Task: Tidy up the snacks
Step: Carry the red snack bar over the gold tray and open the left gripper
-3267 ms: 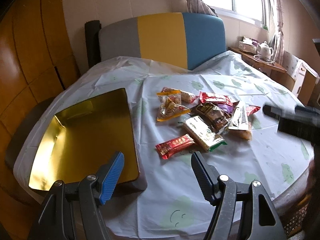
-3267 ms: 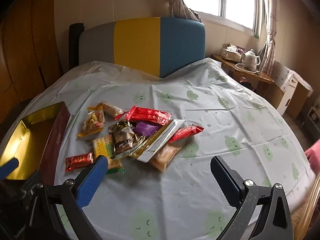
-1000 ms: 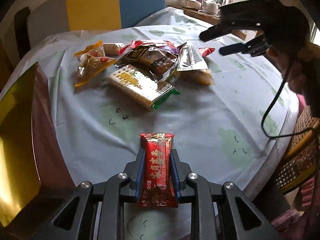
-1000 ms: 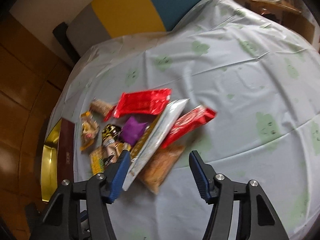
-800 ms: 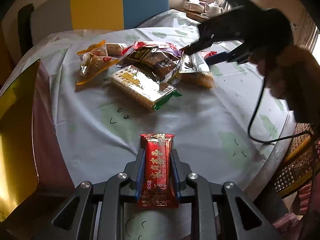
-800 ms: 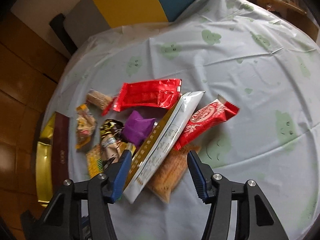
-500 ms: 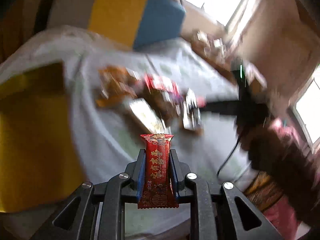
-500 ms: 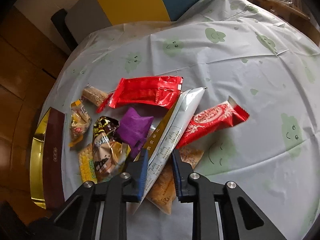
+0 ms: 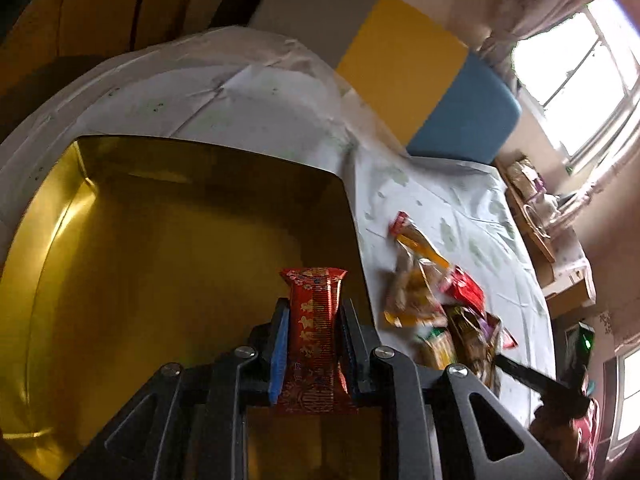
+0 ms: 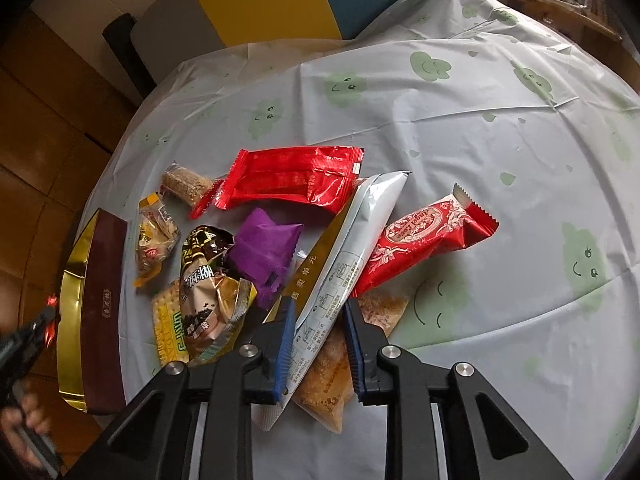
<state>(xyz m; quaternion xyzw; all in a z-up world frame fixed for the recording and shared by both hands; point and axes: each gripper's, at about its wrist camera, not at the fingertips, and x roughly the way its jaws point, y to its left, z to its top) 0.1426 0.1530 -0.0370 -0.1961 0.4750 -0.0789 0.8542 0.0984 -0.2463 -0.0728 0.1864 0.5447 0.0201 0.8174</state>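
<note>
Clearly the sorting had barely started. A small red snack bar point(image 9: 314, 328) was pinched upright between the blue pads of the left gripper point(image 9: 313, 338), whose jaws were pressed tight against its wrapper, and it hung over the gold-lined box point(image 9: 160, 248), whose floor showed bare as far as the left wrist view reached (its near corner was hidden behind the gripper). So no snack lay in the box yet, and this bar looked set to be the first one in.

Over at the pile, the right gripper point(image 10: 318, 340) had its jaws drawn in around the lower end of a long white-and-gold pouch point(image 10: 344, 264); the pads looked pressed on it, with the pouch's upper end resting on the heap. Under it lay an orange-brown wafer pack point(image 10: 332, 376).

Everything else remained loose on the tablecloth point(image 10: 500, 128), near the box but outside it: a wide red packet point(image 10: 292, 178), a red heart-print bar point(image 10: 424, 236), a purple packet point(image 10: 266, 252), a brown-and-gold bag point(image 10: 204, 292) on top of a yellow cracker pack point(image 10: 170, 326), a small yellow-trimmed bag point(image 10: 154, 236) and a clear-wrapped oat bar point(image 10: 186, 186).

By my reading, one item was about to be dropped in, one was just being gripped, and seven or so were left untouched.
</note>
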